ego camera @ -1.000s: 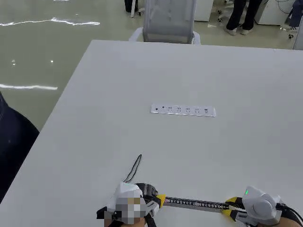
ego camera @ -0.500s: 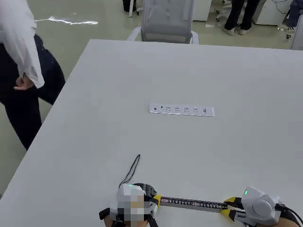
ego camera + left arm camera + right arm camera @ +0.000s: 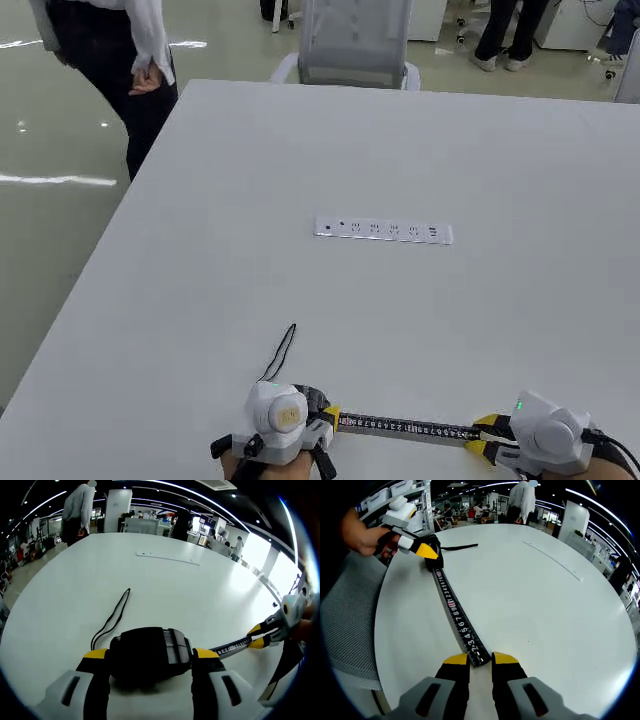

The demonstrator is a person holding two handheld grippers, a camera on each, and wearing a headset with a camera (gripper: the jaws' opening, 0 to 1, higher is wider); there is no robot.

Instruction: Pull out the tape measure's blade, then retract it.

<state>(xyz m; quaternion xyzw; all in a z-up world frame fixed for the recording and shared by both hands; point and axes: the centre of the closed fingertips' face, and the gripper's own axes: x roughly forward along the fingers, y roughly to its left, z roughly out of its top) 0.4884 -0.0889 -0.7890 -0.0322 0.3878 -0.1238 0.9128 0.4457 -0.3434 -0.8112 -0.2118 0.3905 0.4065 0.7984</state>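
Note:
The black tape measure case (image 3: 150, 652) rests on the white table (image 3: 300, 200) near its front edge, and my left gripper (image 3: 150, 656) is shut on it. Its black wrist strap (image 3: 112, 617) trails away across the table. The marked blade (image 3: 457, 620) is drawn out along the table to my right gripper (image 3: 480, 660), which is shut on the blade's end. From the head view, the case (image 3: 308, 398) sits in the left gripper (image 3: 315, 410), the blade (image 3: 410, 429) runs to the right, and the right gripper (image 3: 483, 436) holds its tip.
A white power strip (image 3: 384, 231) lies flat at the table's middle. A grey office chair (image 3: 355, 45) stands at the far edge. A person (image 3: 110, 50) stands off the table's far left corner. The table's left edge (image 3: 110, 230) slants away.
Both grippers, the case and the drawn blade stand about as before. A person has walked along the table's left side to its far corner.

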